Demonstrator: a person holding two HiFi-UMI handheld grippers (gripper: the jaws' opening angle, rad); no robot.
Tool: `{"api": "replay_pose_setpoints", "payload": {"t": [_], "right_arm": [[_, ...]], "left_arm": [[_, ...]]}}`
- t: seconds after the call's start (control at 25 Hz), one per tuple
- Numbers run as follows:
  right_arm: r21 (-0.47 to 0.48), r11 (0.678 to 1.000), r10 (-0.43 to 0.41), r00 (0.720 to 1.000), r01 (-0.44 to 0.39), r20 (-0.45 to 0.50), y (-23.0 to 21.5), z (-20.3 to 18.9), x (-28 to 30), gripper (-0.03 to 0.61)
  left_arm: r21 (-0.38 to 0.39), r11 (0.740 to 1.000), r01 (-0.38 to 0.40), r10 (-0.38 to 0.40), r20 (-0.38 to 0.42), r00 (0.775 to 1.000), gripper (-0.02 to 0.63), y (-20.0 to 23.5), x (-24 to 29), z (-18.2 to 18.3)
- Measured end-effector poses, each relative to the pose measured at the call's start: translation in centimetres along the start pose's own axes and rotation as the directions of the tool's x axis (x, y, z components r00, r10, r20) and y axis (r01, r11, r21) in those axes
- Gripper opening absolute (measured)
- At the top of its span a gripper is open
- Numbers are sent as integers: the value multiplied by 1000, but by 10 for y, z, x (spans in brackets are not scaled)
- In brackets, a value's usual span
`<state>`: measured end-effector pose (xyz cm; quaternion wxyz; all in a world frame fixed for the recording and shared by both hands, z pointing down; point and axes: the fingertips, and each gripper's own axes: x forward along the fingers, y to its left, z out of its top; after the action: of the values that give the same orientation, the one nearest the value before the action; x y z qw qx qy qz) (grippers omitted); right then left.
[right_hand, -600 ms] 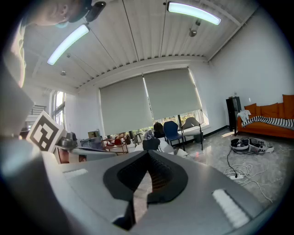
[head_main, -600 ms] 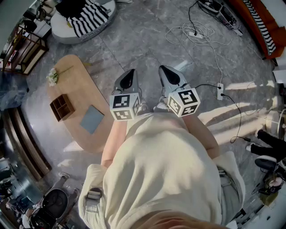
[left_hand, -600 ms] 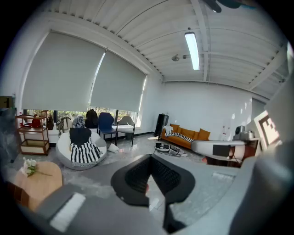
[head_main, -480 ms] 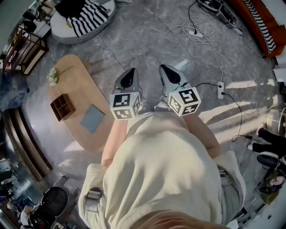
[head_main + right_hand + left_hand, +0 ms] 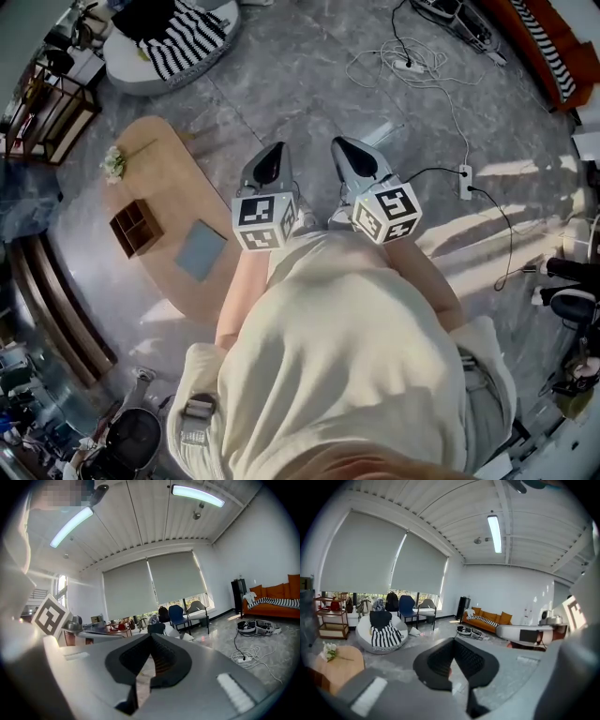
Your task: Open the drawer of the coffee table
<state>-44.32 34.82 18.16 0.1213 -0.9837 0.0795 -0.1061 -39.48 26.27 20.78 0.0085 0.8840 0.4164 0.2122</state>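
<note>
Left claw (image 5: 271, 161) and right claw (image 5: 351, 156), unchanged, are held shut and empty, apart from the bench (image 5: 161, 183); drawer untouched.

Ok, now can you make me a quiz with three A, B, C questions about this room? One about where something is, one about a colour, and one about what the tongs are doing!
1. In the head view, where is the light wooden oval coffee table compared with the left tongs?
A. To their left
B. To their right
C. Straight under them

2. What colour is the flat square pad lying on that table?
A. Red
B. Blue-grey
C. Yellow

3. How are the left tongs and the right tongs right now?
A. Both wide open
B. Both shut and empty
C. One holding flowers

Answers:
1 A: the table sits off to the left of both tongs, apart from them.
2 B: the pad looks blue-grey against the pale wood.
3 B: each gripper view shows its tongs closed together with nothing between them.
</note>
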Motion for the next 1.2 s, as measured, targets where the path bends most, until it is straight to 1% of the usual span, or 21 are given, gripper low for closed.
{"api": "replay_pose_setpoints", "payload": {"t": [0.12, 0.24, 0.36, 0.52, 0.68, 0.8, 0.92, 1.04, 1.2], "right_arm": [[-11, 1000, 3, 1000, -3, -3, 7, -1, 2, -2], [-28, 1000, 7, 1000, -7, -12, 4, 2, 6, -2], [-17, 1000, 23, 999, -23, -22, 0, 1, 16, -2], [8, 999, 44, 999, -44, 7, -9, 11, 45, -2], [-10, 995, 97, 995, -97, 5, -22, 23, 89, -2], [-27, 990, 136, 991, -136, -1, -42, 40, 122, -2], [-51, 983, 178, 984, -179, -21, -64, 54, 155, -2], [-65, 973, 218, 975, -220, -42, -82, 67, 184, -2], [-64, 963, 258, 964, -261, -61, -110, 79, 224, -2]], "left_arm": [[-21, 1000, 1, -1, 6, 1000, -5, 6, -1, -3], [-28, 1000, 8, -9, -3, 1000, -5, 5, 6, -4], [-29, 1000, 4, -4, -13, 1000, -5, 8, 12, -3], [-28, 999, -16, 16, -9, 1000, -5, 24, 29, 5], [-35, 998, -59, 58, -20, 998, -5, 48, 59, 15], [-39, 995, -93, 93, -10, 996, -5, 66, 90, 31], [-66, 989, -130, 131, 5, 991, -5, 82, 121, 53], [-99, 980, -175, 178, 20, 984, -5, 98, 147, 74], [-110, 969, -223, 227, 34, 973, -5, 116, 182, 95]]}}
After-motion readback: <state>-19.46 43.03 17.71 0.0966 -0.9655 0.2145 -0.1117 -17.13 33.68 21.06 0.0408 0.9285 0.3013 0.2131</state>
